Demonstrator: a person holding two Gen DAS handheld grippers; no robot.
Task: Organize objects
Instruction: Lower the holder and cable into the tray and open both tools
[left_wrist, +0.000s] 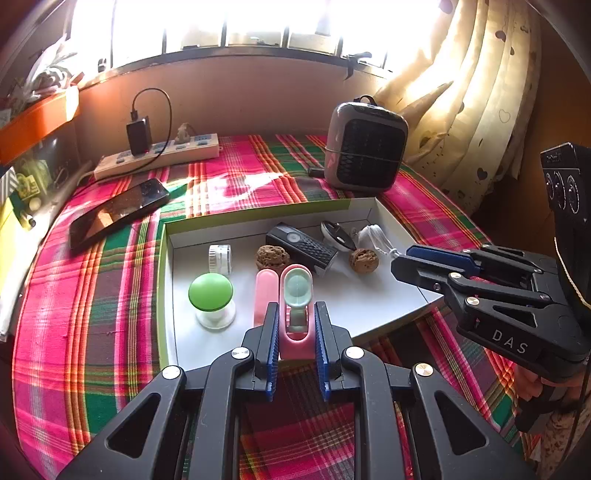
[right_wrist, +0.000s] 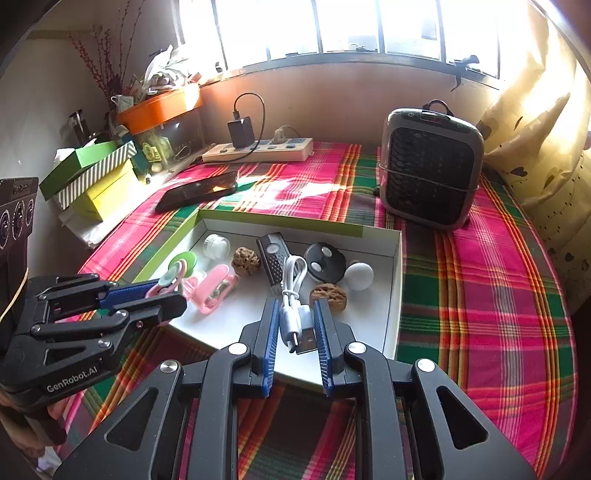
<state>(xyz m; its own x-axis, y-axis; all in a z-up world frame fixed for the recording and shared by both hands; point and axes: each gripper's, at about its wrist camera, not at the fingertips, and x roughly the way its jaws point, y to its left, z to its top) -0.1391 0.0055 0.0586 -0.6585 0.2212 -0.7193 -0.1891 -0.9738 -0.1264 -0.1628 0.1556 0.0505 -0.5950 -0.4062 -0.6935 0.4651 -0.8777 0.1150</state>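
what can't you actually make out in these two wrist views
- Near wall of the white box: hidden behind the left gripper in the left wrist view.
- Pink tool: its lower end is hidden behind the left gripper's fingers.
- White USB cable: whether the right gripper pinches it or only frames it.
- Outside the window: blown out by glare in both views.

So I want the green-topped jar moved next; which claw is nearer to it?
Left. The left claw sits at the box's near edge around the pink holder, just right of the jar. The right claw is at the box's far right side, across the box.
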